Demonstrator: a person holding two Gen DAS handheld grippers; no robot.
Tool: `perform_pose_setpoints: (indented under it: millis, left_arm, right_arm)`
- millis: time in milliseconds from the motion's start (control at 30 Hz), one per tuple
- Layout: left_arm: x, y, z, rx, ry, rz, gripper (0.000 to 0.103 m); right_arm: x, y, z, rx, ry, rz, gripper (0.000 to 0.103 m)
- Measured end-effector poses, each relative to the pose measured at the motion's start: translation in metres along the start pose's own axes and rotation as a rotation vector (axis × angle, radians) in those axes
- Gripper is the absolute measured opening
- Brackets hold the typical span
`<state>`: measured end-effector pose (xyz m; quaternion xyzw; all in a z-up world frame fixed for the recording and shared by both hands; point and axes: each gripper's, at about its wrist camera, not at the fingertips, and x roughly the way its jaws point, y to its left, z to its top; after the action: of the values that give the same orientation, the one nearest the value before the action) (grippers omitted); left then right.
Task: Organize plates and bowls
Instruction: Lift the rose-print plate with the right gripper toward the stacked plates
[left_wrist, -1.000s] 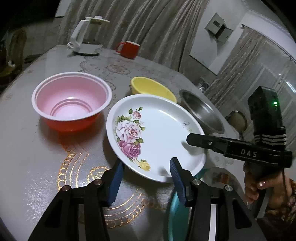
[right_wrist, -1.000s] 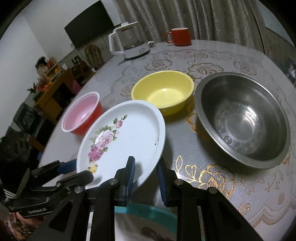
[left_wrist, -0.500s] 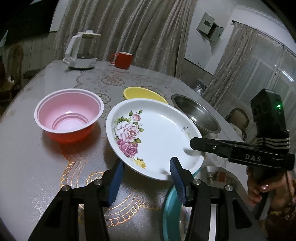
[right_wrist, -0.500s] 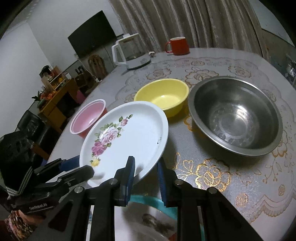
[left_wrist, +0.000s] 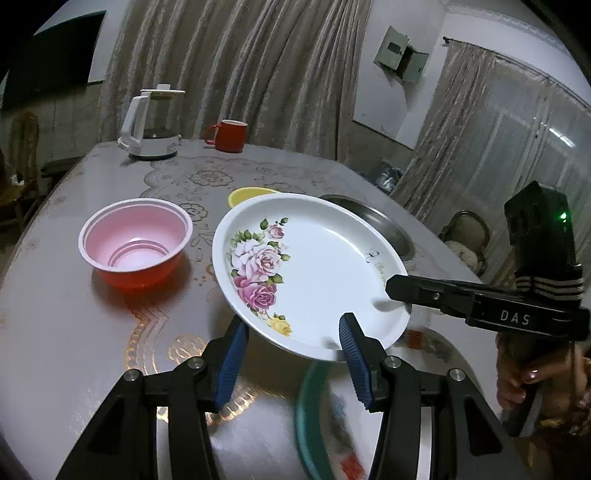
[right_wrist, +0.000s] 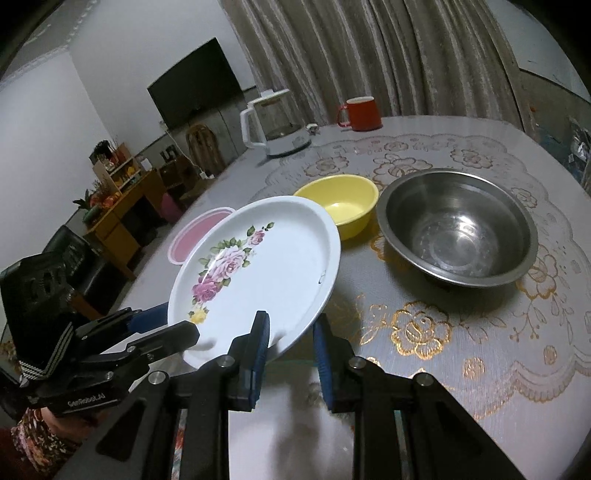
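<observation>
White and rose-printed, the plate (left_wrist: 314, 273) has risen over the last second: it now hangs tilted, clear of the tabletop (left_wrist: 55, 332) and above the teal plate (left_wrist: 306, 413), hiding more of the yellow bowl (right_wrist: 343, 206). My right tongs (right_wrist: 290, 345) pinch its near rim, and the left tongs (left_wrist: 291, 354) straddle the edge, spread. I judge the lift done; next comes stacking it somewhere.

White rose-patterned plate (left_wrist: 317, 269), pink bowl (left_wrist: 135, 242)
</observation>
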<state>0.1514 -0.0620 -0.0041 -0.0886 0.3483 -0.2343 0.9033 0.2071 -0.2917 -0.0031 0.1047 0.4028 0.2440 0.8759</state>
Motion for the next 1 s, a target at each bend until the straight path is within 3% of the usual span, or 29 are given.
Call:
perform_pose_setpoints:
  millis: [1000]
  left_arm:
    - [-0.055,-0.052,-0.039,0.111,-0.023,-0.07,0.051]
  right_arm:
    - [-0.085,0.02,-0.073,0.089,-0.125,-0.015,0.023]
